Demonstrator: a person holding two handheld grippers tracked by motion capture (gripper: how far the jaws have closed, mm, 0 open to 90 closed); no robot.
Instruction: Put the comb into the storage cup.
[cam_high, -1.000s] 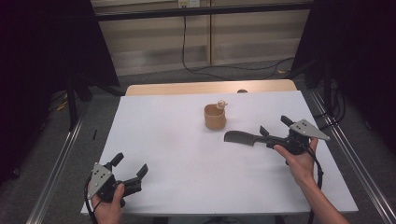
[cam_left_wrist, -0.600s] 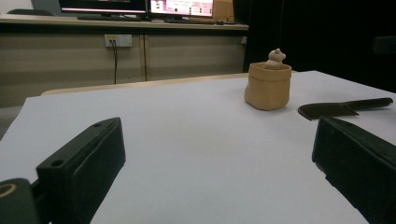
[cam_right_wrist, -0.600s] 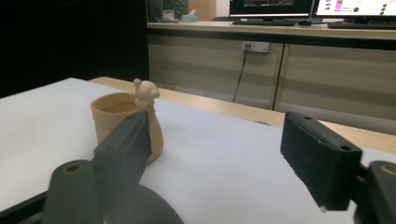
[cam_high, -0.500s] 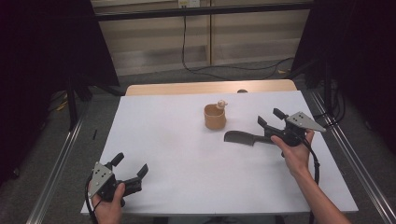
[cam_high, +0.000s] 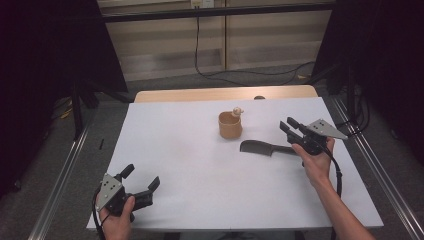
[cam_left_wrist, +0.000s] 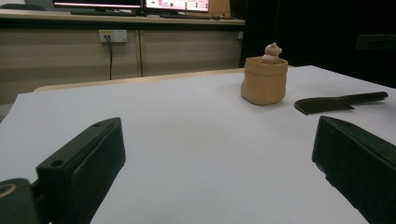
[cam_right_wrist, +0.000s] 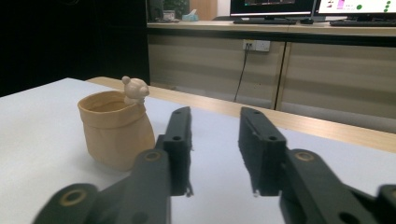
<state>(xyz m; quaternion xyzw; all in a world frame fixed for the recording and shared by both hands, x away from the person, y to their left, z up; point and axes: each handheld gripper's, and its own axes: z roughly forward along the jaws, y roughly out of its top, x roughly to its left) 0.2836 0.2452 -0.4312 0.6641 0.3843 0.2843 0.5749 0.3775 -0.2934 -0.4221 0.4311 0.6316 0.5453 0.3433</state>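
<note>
A tan pot (cam_high: 230, 127) with a small bear figure on its rim stands on the white table (cam_high: 190, 150), right of centre. A black flat tool with a handle (cam_high: 260, 148) lies just right of the pot; it also appears past the pot (cam_left_wrist: 264, 81) as a dark tool (cam_left_wrist: 327, 103). My right gripper (cam_high: 286, 123) hovers above the tool's handle end, open and holding nothing. Its jaws point past the pot (cam_right_wrist: 116, 128), as the right gripper (cam_right_wrist: 215, 116) view shows. My left gripper (cam_high: 142, 176) rests near the front left edge, open wide and holding nothing, the same left gripper (cam_left_wrist: 217, 135) facing the pot.
A wooden strip (cam_high: 225, 93) runs along the table's far edge. Metal rails (cam_high: 65, 170) flank both sides. Cabinets with a wall socket and a hanging cable (cam_high: 197, 45) stand behind. Bare white surface lies between my two grippers.
My right gripper has moved up and back from the black tool's handle toward the pot's right side. The tool stays where it lay. The left gripper has not moved.
</note>
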